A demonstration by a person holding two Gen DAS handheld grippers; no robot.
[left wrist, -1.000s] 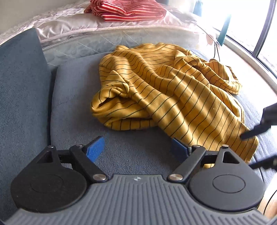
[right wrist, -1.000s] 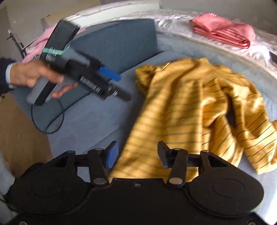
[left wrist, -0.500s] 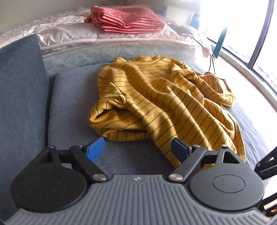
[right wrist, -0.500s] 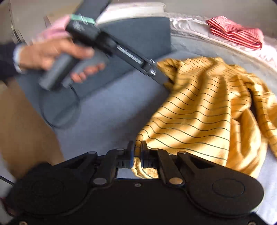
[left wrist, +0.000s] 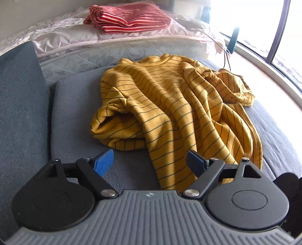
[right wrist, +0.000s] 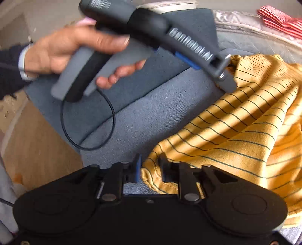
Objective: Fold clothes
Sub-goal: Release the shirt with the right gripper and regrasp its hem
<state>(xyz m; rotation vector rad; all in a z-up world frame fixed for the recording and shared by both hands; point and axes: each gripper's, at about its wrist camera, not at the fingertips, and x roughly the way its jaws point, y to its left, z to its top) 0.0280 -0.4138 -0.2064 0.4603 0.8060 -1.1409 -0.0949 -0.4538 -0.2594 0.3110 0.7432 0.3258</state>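
A crumpled yellow shirt (left wrist: 169, 105) with thin dark stripes lies on a grey-blue sofa cushion (left wrist: 75, 122). My left gripper (left wrist: 150, 163) hovers open just before its near edge, and a strip of the shirt's hem runs down between the blue pads (left wrist: 103, 163). In the right wrist view my right gripper (right wrist: 150, 167) is shut on a bunched corner of the yellow shirt (right wrist: 236, 132), and the cloth stretches away from the jaws. A person's hand (right wrist: 75, 47) holds the left gripper's handle (right wrist: 79, 81) above the cushion.
A folded red-and-white striped garment (left wrist: 128, 17) lies on the mattress (left wrist: 113, 50) behind the sofa. The sofa backrest (left wrist: 18, 98) stands at left, a window (left wrist: 273, 37) at right. Wooden floor (right wrist: 37, 143) and a black cable (right wrist: 113, 116) lie beyond the cushion's edge.
My right gripper went from open to shut on the shirt's corner and has drawn the cloth taut. My left gripper has come lower and closer to the shirt's near hem.
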